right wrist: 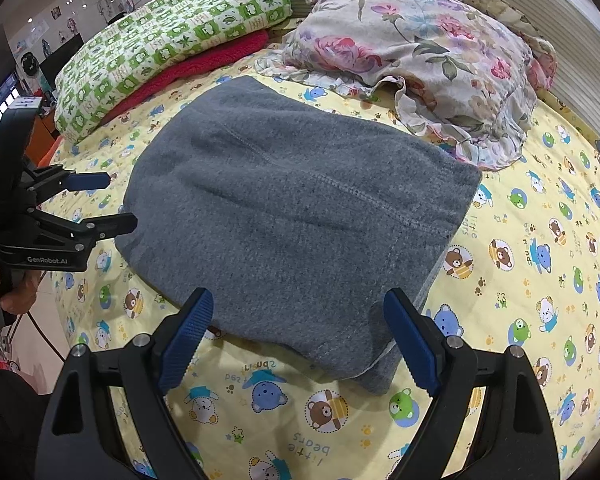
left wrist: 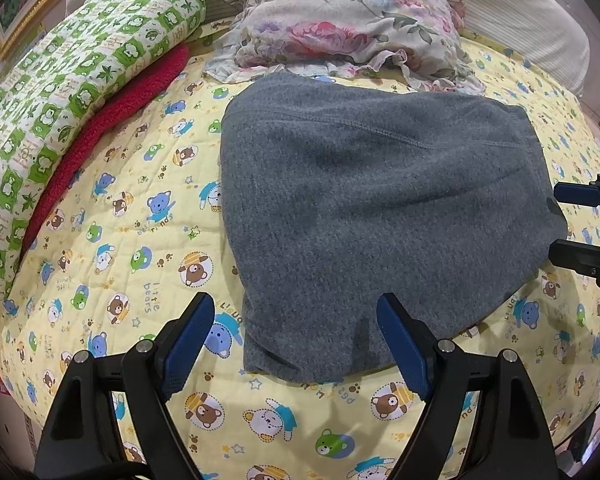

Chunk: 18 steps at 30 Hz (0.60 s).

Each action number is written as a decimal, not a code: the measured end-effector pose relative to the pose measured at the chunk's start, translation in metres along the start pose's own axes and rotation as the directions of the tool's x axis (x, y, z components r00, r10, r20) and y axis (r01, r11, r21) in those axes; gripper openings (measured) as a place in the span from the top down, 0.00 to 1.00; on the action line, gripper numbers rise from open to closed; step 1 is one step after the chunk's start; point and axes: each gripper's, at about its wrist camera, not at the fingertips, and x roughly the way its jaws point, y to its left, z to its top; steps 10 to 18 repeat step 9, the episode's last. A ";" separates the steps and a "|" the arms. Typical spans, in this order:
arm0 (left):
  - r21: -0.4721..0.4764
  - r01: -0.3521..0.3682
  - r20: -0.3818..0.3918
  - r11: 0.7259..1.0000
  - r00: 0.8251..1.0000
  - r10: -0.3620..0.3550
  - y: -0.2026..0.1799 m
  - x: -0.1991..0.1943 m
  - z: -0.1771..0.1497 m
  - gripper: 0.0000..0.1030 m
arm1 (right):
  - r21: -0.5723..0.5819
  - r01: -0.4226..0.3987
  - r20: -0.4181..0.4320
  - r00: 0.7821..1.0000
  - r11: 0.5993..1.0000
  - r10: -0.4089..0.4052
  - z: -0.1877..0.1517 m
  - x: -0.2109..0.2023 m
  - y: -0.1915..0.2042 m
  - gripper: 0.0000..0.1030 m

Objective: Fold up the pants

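Grey pants (left wrist: pixel 380 216) folded into compact stack, lying mid-bed on yellow bear-print quilt (left wrist: pixel 140 240). Floral pillow (left wrist: pixel 340 16) at head edge just beyond pants; green checked blanket (left wrist: pixel 80 80) over red blanket (left wrist: pixel 112 128) along left edge. Left gripper (left wrist: pixel 296 344) at near edge of pants, fingers (left wrist: pixel 190 344) spread wide, holding nothing. Right gripper (right wrist: pixel 298 340) at near right corner of stack, fingers (right wrist: pixel 410 340) likewise apart, empty.

under my fingers, a bed covered by a yellow quilt (left wrist: pixel 148 216) printed with cartoon bears. lying on it: folded grey pants (left wrist: pixel 380 208) in the middle, a floral pillow (left wrist: pixel 340 20) beyond, a red blanket (left wrist: pixel 112 120) at left.
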 end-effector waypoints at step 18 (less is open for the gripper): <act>-0.001 0.003 -0.002 1.000 1.000 -0.003 0.000 -0.001 0.000 0.18 | 0.002 -0.002 0.005 1.000 1.000 0.002 -0.001 -0.001 0.001 0.15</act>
